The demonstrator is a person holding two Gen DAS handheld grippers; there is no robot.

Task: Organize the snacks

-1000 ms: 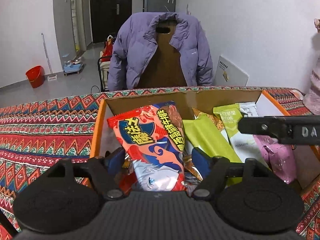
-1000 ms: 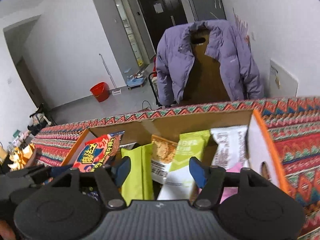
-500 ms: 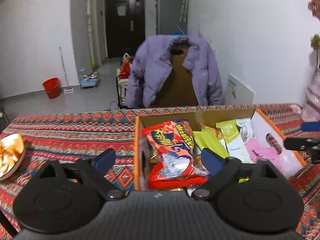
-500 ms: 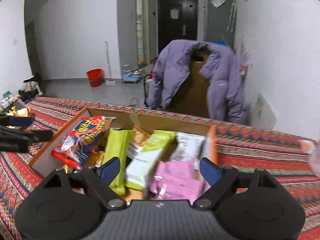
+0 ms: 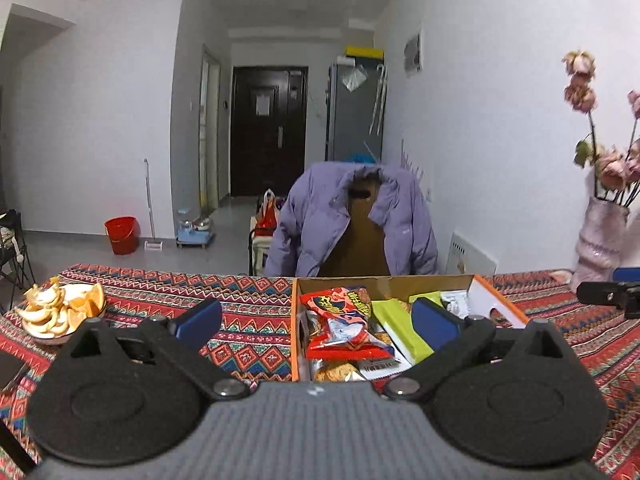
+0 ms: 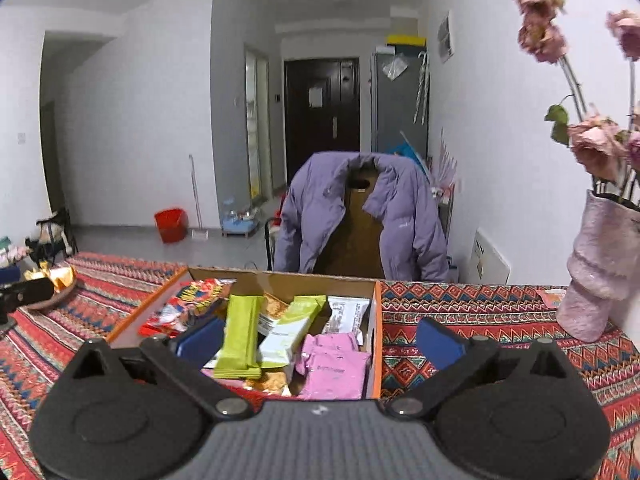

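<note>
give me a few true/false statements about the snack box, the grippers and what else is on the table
1. The red snack packet lies inside the cardboard box. True.
2. The left gripper is shut on the red snack packet. False: its jaws are wide open and hold nothing.
3. A pink vase of dried flowers stands on the tablecloth to the right of the box. True.
4. The right gripper grips the lime green packet. False: it is open and empty, and the packet lies in the box.
5. A plate of orange peel sits on the tablecloth left of the box. True.
6. The pink packet lies on the tablecloth outside the box. False: it is inside, by the box's right wall.
</note>
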